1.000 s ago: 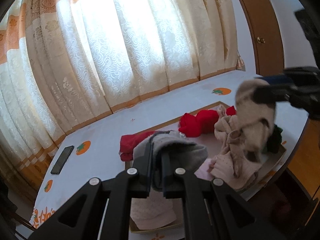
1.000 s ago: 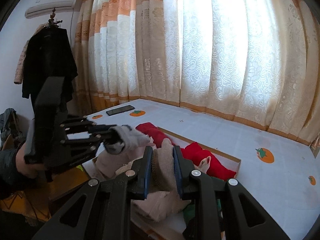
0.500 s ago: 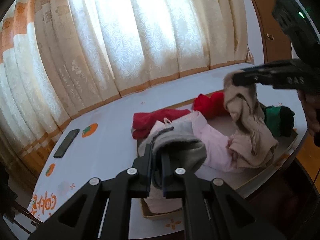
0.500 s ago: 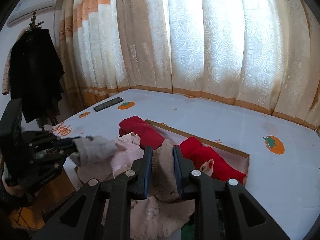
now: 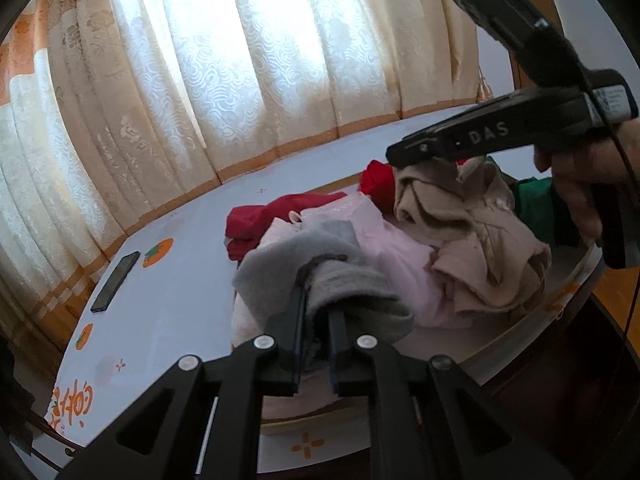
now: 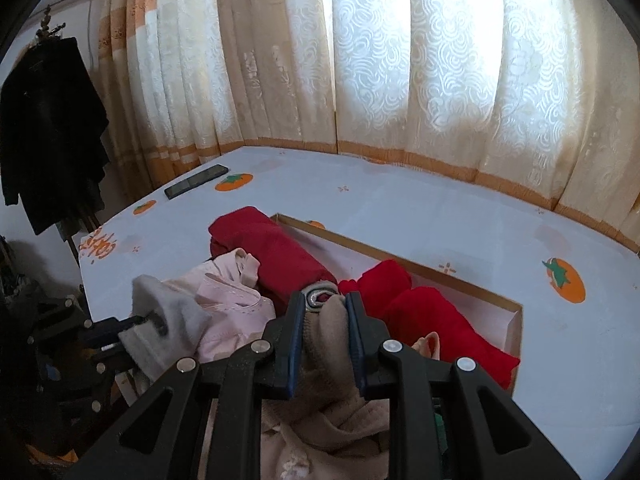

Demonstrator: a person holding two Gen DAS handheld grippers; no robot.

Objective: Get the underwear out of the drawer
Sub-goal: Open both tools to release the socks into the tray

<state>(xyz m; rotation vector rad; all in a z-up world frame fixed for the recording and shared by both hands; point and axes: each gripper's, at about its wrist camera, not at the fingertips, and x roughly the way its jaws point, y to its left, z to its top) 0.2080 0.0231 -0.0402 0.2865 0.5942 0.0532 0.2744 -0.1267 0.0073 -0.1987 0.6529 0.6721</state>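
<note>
An open drawer (image 6: 400, 258) with a wooden rim holds a heap of underwear. My left gripper (image 5: 318, 300) has a grey garment (image 5: 340, 280) draped over and between its fingers; the jaws are opening slightly and the cloth still sits between them. My right gripper (image 6: 325, 304) is shut on a beige garment (image 6: 326, 332), whose lower part rests on the heap. In the left wrist view the right gripper (image 5: 404, 156) hangs above that beige garment (image 5: 460, 220), held by a hand. The right wrist view shows the grey garment (image 6: 168, 312) at lower left.
Red garments (image 6: 272, 252) lie at the drawer's back, a pink one (image 6: 228, 300) in the middle and a green one (image 5: 536, 208) at the right. A black phone (image 6: 196, 181) lies on the printed sheet. A dark coat (image 6: 48, 120) hangs left, with curtains behind.
Both grippers have sunk toward the heap. The right gripper has carried the beige garment leftward and lower in the left wrist view, so it now rests on the pile.
</note>
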